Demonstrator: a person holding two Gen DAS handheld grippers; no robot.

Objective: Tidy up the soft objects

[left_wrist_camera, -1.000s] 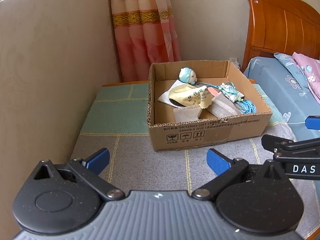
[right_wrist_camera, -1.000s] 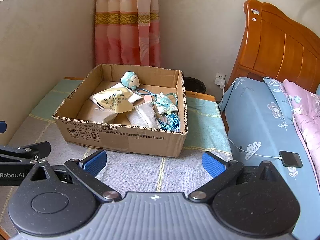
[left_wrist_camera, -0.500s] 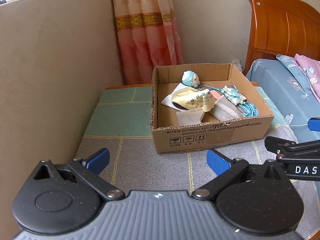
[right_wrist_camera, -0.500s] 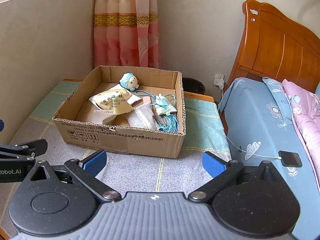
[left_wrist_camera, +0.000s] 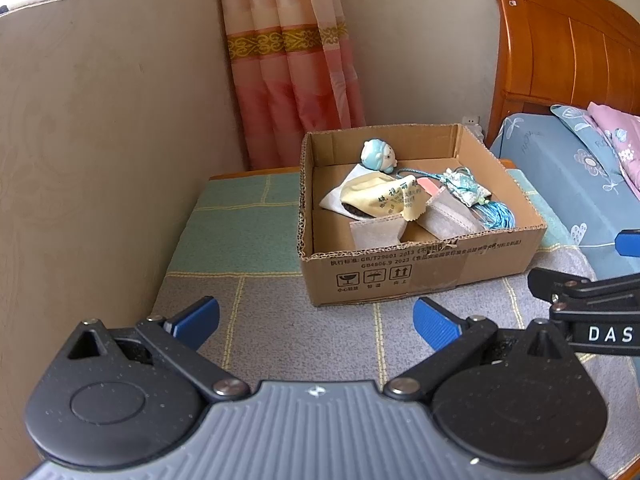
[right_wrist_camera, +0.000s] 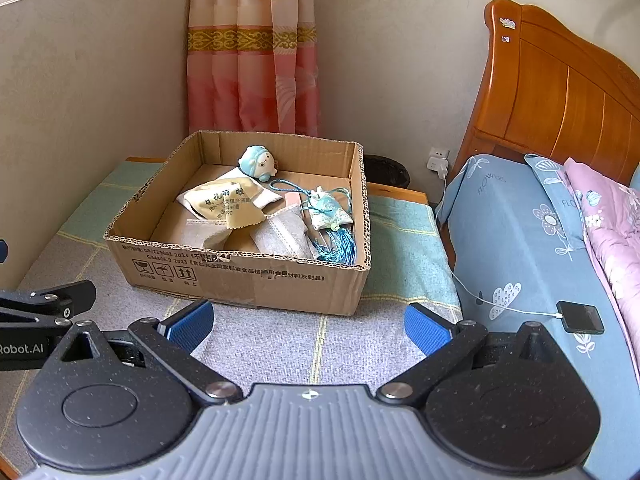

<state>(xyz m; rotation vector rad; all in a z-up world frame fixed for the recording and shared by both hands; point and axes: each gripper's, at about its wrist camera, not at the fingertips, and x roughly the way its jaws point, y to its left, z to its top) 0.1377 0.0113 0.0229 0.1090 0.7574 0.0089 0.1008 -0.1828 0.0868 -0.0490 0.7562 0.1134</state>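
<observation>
An open cardboard box (left_wrist_camera: 400, 276) (right_wrist_camera: 248, 280) stands on a cloth-covered table. In it lie a small blue plush toy (left_wrist_camera: 378, 156) (right_wrist_camera: 257, 163), a yellow cloth with printed characters (left_wrist_camera: 386, 200) (right_wrist_camera: 228, 206), grey fabric pieces (left_wrist_camera: 376, 234) (right_wrist_camera: 276, 236) and a blue sachet with a tassel (left_wrist_camera: 468, 192) (right_wrist_camera: 330, 216). My left gripper (left_wrist_camera: 316, 320) is open and empty, in front of the box. My right gripper (right_wrist_camera: 308, 326) is open and empty, also in front of the box.
A wall runs along the table's left side. A pink curtain (left_wrist_camera: 292, 60) hangs behind the box. A bed with blue sheet (right_wrist_camera: 520, 240) and wooden headboard (right_wrist_camera: 560, 92) stands to the right. A phone on a cable (right_wrist_camera: 580, 318) lies on the bed.
Both grippers have drawn back and up from the box, which looks smaller and farther now. Both stay open and empty.
</observation>
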